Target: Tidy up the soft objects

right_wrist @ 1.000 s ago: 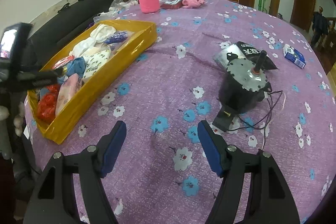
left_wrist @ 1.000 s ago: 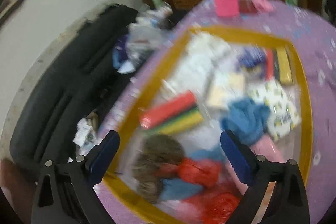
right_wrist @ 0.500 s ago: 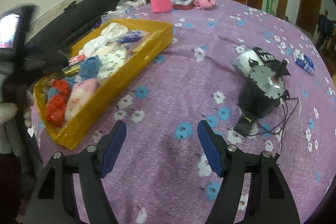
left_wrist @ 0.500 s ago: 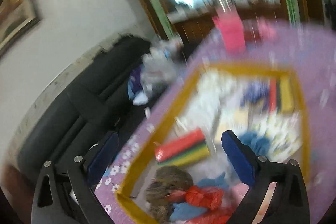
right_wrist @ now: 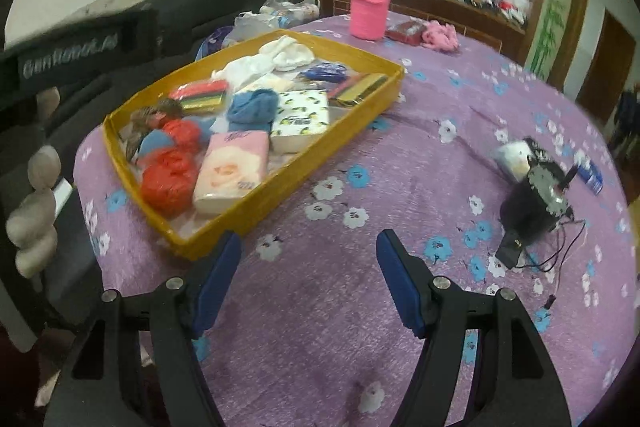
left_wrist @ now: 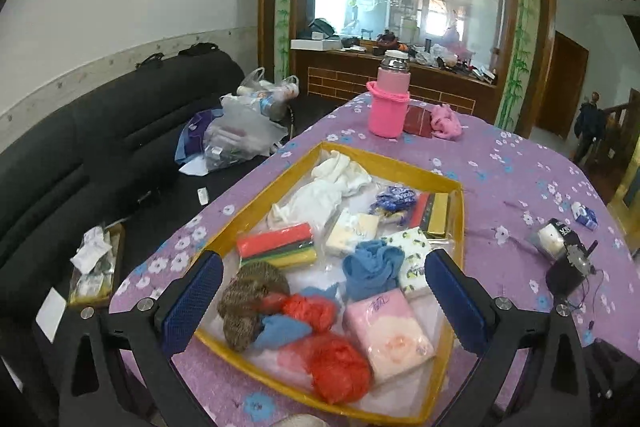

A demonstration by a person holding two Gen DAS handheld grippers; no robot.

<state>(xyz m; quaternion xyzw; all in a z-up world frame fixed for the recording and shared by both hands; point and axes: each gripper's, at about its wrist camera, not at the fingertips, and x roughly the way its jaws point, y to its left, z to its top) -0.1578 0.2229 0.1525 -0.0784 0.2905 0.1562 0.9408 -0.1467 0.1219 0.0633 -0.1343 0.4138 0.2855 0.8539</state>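
Centrally in the left wrist view, a yellow tray (left_wrist: 256, 203) is seen on the purple floral surface (left_wrist: 504, 179), filled with soft things: white cloths (left_wrist: 320, 195) at its far end, a blue cloth (left_wrist: 370, 265) in the middle, a pink tissue pack (left_wrist: 390, 333), red plastic bundles (left_wrist: 338, 367) and a brown knitted piece (left_wrist: 248, 293) at the near end. The left gripper (left_wrist: 320, 307) is held above the tray's near end, jaws released and empty. The right gripper (right_wrist: 308, 279) is held over bare cloth beside the tray, jaws likewise released. A pink bottle (left_wrist: 389, 103) is stood at the upper middle, a black motor (right_wrist: 532, 203) at the right. A black sofa (left_wrist: 80, 147) is seen at the left.
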